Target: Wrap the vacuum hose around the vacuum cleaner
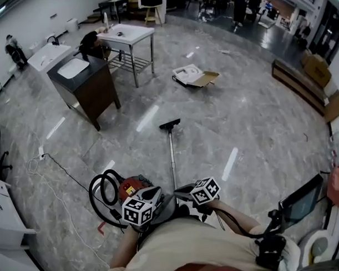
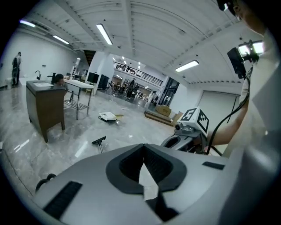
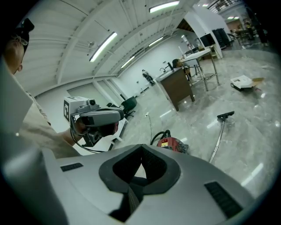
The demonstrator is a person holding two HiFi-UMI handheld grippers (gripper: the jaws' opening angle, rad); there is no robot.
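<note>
A red vacuum cleaner (image 1: 131, 188) lies on the marble floor just in front of me, with its black hose (image 1: 100, 191) looped at its left. Its metal wand (image 1: 172, 157) runs away from me to a black floor nozzle (image 1: 169, 125). My left gripper (image 1: 154, 194) and right gripper (image 1: 181, 192) hover side by side above the vacuum, both shut and empty. The right gripper view shows the vacuum cleaner (image 3: 174, 144), the hose (image 3: 158, 135), the wand (image 3: 218, 137) and the left gripper (image 3: 94, 117). In the left gripper view the nozzle (image 2: 99, 140) and the right gripper (image 2: 188, 131) appear.
A dark cabinet with a basin (image 1: 89, 88) and a white metal-legged table (image 1: 128, 37) stand far left. An open cardboard box (image 1: 194, 76) lies beyond the nozzle. A white cord (image 1: 56, 193) trails over the floor at left. A low bench (image 1: 296, 83) lines the right.
</note>
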